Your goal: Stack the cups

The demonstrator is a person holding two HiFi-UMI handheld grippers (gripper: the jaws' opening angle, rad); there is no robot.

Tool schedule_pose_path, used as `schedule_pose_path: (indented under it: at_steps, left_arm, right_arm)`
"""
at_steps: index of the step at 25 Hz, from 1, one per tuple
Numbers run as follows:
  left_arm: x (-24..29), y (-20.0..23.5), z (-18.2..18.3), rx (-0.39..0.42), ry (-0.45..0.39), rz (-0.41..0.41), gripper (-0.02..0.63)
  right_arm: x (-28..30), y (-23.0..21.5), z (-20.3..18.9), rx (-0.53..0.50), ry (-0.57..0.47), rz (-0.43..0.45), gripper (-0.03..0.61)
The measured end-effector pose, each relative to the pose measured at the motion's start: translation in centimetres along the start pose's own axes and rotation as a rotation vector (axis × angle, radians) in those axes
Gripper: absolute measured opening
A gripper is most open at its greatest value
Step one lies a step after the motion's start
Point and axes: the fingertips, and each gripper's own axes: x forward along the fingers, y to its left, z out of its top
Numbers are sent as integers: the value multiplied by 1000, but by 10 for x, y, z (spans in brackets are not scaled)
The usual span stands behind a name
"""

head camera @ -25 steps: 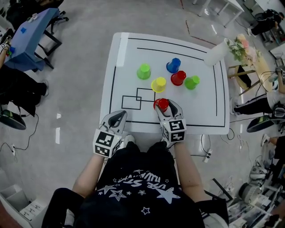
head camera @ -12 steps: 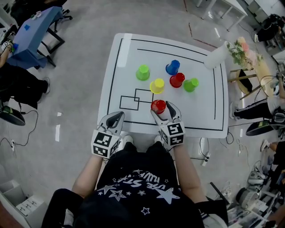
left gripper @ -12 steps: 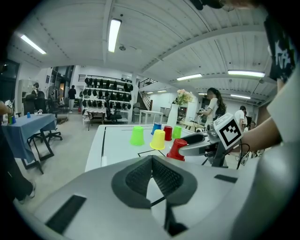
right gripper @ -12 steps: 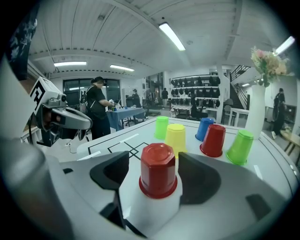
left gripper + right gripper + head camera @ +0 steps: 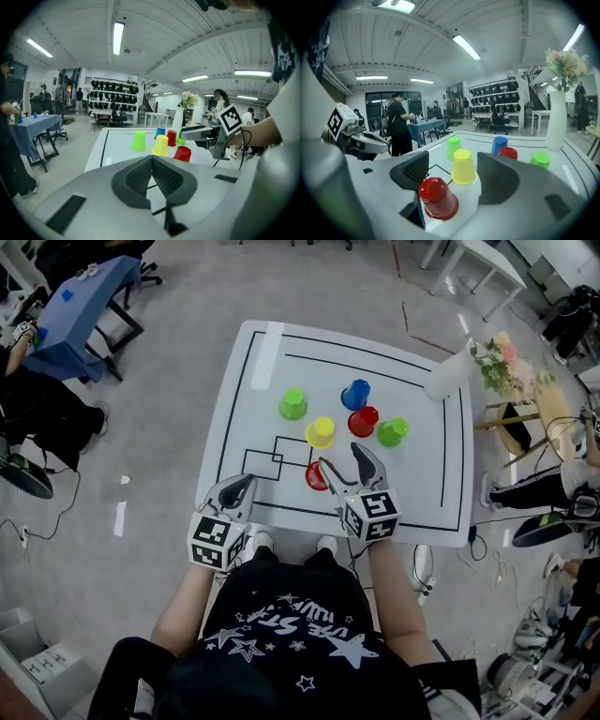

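Keeping left gripper (image 5: pixel 242 486) shut and empty, nearward and left of yellow cup (image 5: pixel 320 431). Leaving near red cup (image 5: pixel 314 476) free on table (image 5: pixel 253 381), just nearward of yellow cup, beside right gripper (image 5: pixel 341 457), just spread wide and clasping nothing. Judging stacking unstarted: no cup nested yet, all six left.

Right claw (image 5: pixel 340 457) was clamped round the near red cup (image 5: pixel 316 475); its jaws have just been opening and now stand wide apart, with both pads off the cup. The claw has also lifted clear. The cup is left standing free, mouth down, on the bench (image 5: pixel 422 484), low at about 8 o'clock of the claw's gap and just under the left jaw, no longer centred between the jaws.
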Motion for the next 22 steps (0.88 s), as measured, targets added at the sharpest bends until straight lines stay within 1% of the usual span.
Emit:
schedule_pose_path:
  at_steps: [4,7,11,15,18,21,22]
  left_arm:
    - [4,3,6,3,-9,31,11]
    - [7,6,10,-3,-10,56,11]
    - [9,10,12,-11,-10,87,11]
    - [7,16,8,-31,-1,122,11]
    - [5,20,6,-42,4,144,11]
    - [1,23,4,-50,7,160,11]
    - [0,24,4,-52,8,164,11]
  right_arm:
    - [19,-20,4,-35,32,16,314]
    - [37,-26,0,-69,83,64,314]
    - [62,-23,-6,-125,140,144,314]
    - [81,-24,-13,-171,191,186,310]
    - [89,-22,-20,-182,221,218,290]
    - [93,-19,-25,-176,241,251,232]
    - [93,-18,-25,-174,241,254,232]
